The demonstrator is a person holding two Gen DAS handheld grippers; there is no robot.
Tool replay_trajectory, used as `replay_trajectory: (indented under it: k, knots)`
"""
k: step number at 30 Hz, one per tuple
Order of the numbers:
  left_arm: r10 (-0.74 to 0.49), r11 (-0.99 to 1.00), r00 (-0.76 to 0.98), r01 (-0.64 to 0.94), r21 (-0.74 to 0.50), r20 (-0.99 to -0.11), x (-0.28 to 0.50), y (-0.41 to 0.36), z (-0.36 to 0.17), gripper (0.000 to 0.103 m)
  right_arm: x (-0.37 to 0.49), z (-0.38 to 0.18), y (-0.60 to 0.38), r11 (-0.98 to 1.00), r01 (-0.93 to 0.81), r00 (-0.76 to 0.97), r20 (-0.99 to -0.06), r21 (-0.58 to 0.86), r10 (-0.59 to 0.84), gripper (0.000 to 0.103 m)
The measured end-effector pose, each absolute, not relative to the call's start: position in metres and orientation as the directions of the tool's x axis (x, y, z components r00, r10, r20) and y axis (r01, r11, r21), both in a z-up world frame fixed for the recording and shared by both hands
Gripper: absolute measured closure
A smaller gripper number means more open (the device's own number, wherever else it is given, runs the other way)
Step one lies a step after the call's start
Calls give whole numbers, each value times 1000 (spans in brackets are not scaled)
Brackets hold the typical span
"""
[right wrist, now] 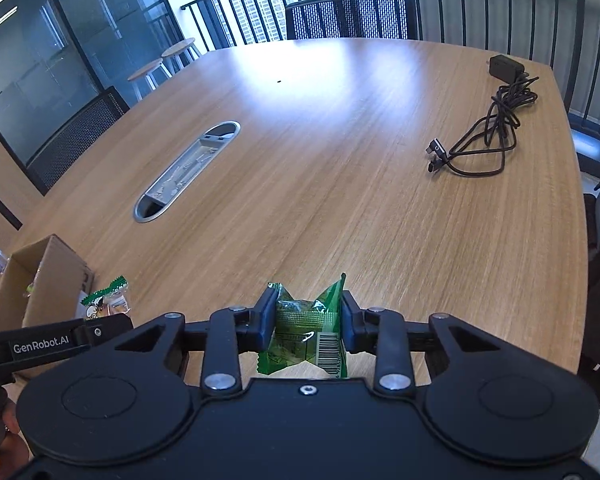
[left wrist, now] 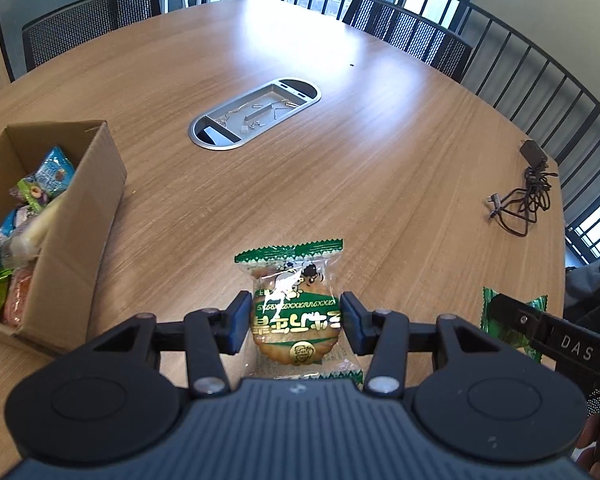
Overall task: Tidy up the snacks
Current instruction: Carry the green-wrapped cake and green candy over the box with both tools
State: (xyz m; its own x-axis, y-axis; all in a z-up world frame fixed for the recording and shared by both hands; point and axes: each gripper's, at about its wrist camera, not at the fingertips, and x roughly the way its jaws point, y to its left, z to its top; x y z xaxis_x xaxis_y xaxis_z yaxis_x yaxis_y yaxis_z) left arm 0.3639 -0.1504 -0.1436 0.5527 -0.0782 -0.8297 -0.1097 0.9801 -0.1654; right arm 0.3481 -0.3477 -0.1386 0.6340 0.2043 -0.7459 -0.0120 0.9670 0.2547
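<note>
**Two grippers, two green snacks, one box on the left**

The left gripper point(left wrist: 296, 322) has its blue pads on both sides of a cookie pack point(left wrist: 295, 312), a clear wrapper with green ends and a round biscuit inside. The pads touch or almost touch the wrapper edges; the pack is not crumpled, and I cannot tell if it is really pinched or only framed by the fingers. It seems to lie on the table point(left wrist: 340, 152), near the front edge.

The right gripper point(right wrist: 308, 328) is pinching a green packet point(right wrist: 308, 332). Its fingers are pressed close and the foil is squeezed into a bow shape, with a barcode on the side facing the camera. From the left wrist view the same packet point(left wrist: 504, 328) is seen just to the right of the cookie pack, partly hidden behind the right gripper's finger.

To the left stands an open cardboard box point(left wrist: 72, 240) on the table. Inside it are several snacks point(left wrist: 40, 192): blue, green and white packs, piled together. In the right wrist view the box point(right wrist: 48, 280) is at the far left, and the cookie pack point(right wrist: 108, 300) shows just beside it, behind the left gripper's arm.

In the middle of the table there is an oval metal cable port point(left wrist: 256, 114). A black cable point(right wrist: 488, 132) with its charger lies well apart, near the right edge. Black mesh chairs point(left wrist: 92, 20) stand around the far side.
</note>
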Motion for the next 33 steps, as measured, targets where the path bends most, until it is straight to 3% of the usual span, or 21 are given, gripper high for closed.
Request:
replay_trajectory:
  k: [33]
  knots:
    - [-21,978,646,-146,-150,-763,225,-107,-72,56,224,-77,-302,945,-118,704,-645,304,295,73]
